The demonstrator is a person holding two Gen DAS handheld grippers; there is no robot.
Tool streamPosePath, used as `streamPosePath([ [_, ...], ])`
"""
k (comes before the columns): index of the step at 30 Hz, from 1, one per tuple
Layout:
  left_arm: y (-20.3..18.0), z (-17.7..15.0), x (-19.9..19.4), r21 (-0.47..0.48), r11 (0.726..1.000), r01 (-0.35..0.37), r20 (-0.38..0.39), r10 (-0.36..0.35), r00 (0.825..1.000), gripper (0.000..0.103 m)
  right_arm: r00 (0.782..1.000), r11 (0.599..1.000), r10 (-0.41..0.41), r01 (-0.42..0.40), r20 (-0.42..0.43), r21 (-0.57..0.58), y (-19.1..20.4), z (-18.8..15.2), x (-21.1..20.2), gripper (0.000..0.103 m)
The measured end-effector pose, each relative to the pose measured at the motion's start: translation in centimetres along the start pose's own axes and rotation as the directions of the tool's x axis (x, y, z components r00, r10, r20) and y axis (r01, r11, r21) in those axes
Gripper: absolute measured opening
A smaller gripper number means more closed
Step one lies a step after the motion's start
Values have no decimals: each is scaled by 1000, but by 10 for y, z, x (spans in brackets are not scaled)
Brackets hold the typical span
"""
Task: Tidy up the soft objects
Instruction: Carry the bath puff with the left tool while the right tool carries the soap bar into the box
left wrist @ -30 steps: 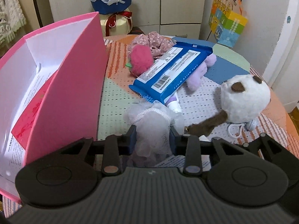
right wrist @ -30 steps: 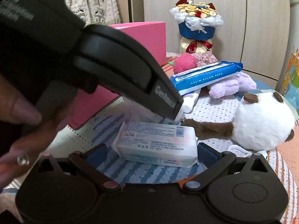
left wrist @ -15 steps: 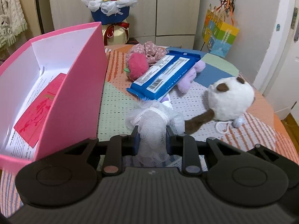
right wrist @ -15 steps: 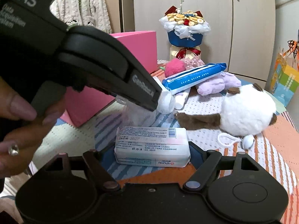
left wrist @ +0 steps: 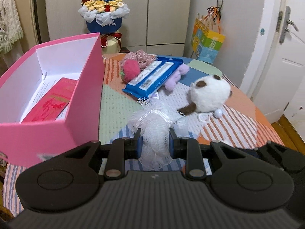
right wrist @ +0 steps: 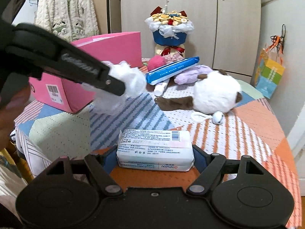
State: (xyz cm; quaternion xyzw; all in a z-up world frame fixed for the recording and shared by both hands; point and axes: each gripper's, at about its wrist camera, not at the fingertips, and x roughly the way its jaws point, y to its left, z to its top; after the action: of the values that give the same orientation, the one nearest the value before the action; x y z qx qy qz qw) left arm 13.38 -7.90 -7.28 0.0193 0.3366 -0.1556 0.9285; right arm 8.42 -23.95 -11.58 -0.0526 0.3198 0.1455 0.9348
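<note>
My left gripper is shut on a white mesh bath puff and holds it above the table, right of the open pink box. In the right wrist view the puff hangs from the left gripper in front of the box. My right gripper is shut on a white tissue pack and holds it above the table's near edge. A white and brown plush, a blue wipes pack, a pink plush and a purple plush lie on the table.
The pink box holds a red booklet and papers. A floral scrunchie and a tube lie by the wipes. A flower bouquet and a colourful gift bag stand behind the patchwork-covered table.
The left gripper has lifted the puff up and back from the table. The right gripper has lifted the tissue pack and drawn it back toward the near edge.
</note>
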Motion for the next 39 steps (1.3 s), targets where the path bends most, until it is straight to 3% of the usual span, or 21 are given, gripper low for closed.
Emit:
streamPosePath([
  [9, 16, -28, -35, 20, 998, 53, -65, -52, 997, 25, 998, 1000, 1, 0, -60, 19, 1, -12, -33, 83],
  [14, 36, -35, -46, -21, 998, 55, -112, -56, 992, 25, 997, 1000, -13, 13, -73, -1, 14, -7, -46, 82],
  [22, 68, -40, -77, -71, 994, 85, -176, -96, 980, 25, 984, 992, 123, -127, -126, -20, 38, 11, -56, 82],
  [31, 97, -38, -131, -102, 993, 68, -82, -76, 994, 25, 944, 938, 313, -325, -106, -123, 78, 53, -86, 83],
  [39, 124, -12, -158, -99, 993, 58, -5, -59, 998, 25, 947, 919, 316, -320, -54, -231, 100, 93, -93, 83],
])
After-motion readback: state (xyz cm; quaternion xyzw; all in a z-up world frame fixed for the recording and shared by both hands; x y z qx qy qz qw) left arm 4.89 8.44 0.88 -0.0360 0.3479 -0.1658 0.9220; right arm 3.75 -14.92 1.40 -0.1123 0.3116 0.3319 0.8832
